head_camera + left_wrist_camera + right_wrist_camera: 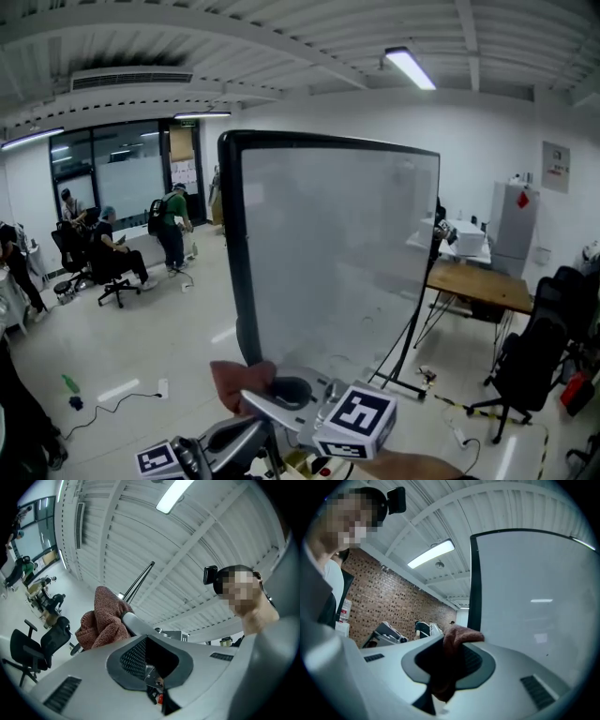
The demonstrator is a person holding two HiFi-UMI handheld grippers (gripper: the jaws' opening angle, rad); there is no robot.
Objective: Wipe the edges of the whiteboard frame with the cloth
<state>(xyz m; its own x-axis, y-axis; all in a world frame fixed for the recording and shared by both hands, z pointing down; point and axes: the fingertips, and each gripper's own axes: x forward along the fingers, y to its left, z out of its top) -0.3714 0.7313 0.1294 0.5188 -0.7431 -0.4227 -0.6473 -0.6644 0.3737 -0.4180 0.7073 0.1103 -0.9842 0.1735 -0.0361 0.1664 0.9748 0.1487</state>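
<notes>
The whiteboard (337,253) stands upright ahead of me, with a black frame (232,244) round its pale surface. My right gripper (258,398) is low in the head view, just below and in front of the board's lower left corner, shut on a reddish-brown cloth (242,382). In the right gripper view the cloth (457,637) bulges out of the gripper (450,644), with the frame's left edge (476,583) rising just behind it. My left gripper (216,445) is below, at the bottom edge, away from the board. In its own view the left gripper (147,641) holds nothing, and the cloth (101,620) shows beyond it.
Several people sit and stand by office chairs (112,277) at the far left. A wooden table (478,281) and a black chair (534,366) stand to the board's right. The board's stand legs (412,384), cables (122,403) and a green bottle (70,382) are on the floor.
</notes>
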